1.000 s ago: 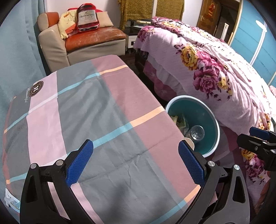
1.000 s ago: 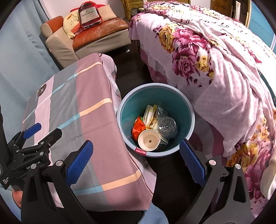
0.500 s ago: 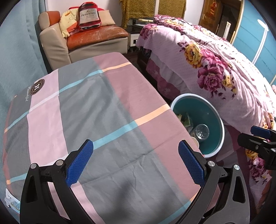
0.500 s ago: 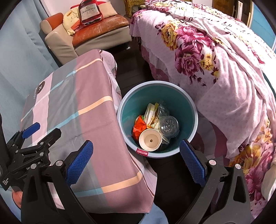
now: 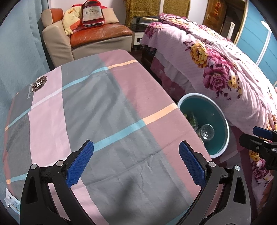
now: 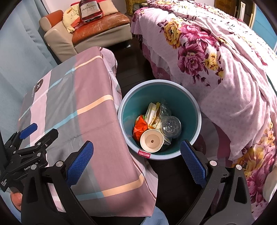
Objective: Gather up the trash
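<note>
A teal bin with a pale rim (image 6: 197, 110) stands on the dark floor between the table and the bed. Inside lie a paper cup (image 6: 152, 140), a clear plastic cup (image 6: 171, 125), an orange wrapper (image 6: 141, 125) and a crumpled yellow-white wrapper (image 6: 152, 112). My right gripper (image 6: 136, 159) hangs open above the bin's near rim, holding nothing. My left gripper (image 5: 135, 163) is open and empty over the plaid tablecloth (image 5: 103, 112), left of the bin (image 5: 223, 121). The left gripper (image 6: 37, 133) also shows at the left edge of the right wrist view.
A bed with a pink floral cover (image 6: 216, 57) borders the bin on the right. An armchair (image 5: 97, 36) with a bottle-shaped cushion (image 5: 92, 13) stands at the back. A blue curtain (image 5: 20, 45) runs along the left. Dark floor (image 6: 131, 74) lies between table and bed.
Both grippers have drawn back and slightly left; the bin sits farther right in the left wrist view and farther away in the right wrist view. Both stay open and empty.
</note>
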Demonstrator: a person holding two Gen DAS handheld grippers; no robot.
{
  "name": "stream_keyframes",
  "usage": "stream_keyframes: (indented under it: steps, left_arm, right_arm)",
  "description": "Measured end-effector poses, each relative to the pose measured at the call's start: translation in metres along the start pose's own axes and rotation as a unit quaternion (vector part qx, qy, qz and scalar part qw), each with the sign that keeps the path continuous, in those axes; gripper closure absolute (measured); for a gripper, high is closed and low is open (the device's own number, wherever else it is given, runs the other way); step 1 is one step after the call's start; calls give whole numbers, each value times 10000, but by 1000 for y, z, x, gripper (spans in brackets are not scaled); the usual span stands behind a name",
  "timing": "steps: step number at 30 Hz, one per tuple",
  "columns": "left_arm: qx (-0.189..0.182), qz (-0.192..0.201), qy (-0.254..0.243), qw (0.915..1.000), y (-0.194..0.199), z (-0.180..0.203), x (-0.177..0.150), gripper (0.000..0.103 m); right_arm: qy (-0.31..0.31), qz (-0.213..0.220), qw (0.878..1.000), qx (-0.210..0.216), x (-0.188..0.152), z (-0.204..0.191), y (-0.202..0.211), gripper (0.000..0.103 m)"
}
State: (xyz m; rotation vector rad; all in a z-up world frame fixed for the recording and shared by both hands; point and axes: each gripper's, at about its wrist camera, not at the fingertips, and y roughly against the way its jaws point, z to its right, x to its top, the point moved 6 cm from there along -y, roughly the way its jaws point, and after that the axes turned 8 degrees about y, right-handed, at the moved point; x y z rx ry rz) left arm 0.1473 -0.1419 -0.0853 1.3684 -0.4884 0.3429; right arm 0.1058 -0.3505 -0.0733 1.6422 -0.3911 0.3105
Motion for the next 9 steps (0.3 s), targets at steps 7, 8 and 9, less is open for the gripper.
stream_keyframes:
  steps: [7, 8, 9]
  left_arm:
    - [-16, -74, 49, 10000, -4, -3, -1, 4]
    - [-15, -97, 62, 9999, -5, -4, -1, 4]
    - [-23, -121, 90, 9999, -6, -5, -2, 4]
  right_arm:
    - [42, -22, 10000, -68, 1, -1, -2, 7]
    - [48, -20, 10000, -77, 2, -1, -2, 7]
    - [50, -19, 10000, -76, 2, -1, -2, 7]
